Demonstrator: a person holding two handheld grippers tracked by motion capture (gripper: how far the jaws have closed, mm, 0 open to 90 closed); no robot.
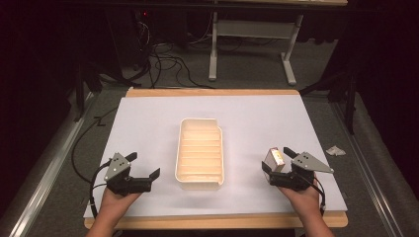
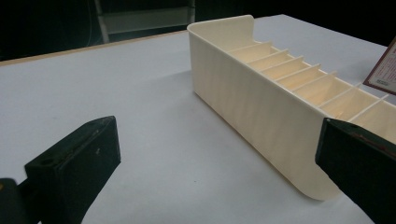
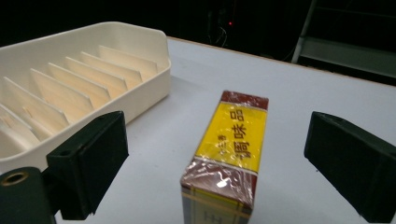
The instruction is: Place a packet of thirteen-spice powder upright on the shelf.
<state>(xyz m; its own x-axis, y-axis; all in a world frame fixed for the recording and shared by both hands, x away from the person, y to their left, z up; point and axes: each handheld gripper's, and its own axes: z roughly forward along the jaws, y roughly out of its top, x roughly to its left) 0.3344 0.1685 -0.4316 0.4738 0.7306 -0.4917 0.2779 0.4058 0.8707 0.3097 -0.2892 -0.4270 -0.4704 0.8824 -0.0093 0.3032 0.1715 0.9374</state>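
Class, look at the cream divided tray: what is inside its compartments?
The cream tray holds nothing visible: thin dividers split it into narrow slots, and those on show are bare. The floors of the nearest slots are hidden behind its wall. The wrapped box stands outside, on the table.

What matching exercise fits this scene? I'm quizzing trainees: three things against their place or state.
Things:
1. left tongs
2. right tongs
3. divided tray

Places or states:
a. mid-table, slots bare
b. open around the packaged box
c. open, with nothing between them

Pairs: 1-c, 2-b, 3-a
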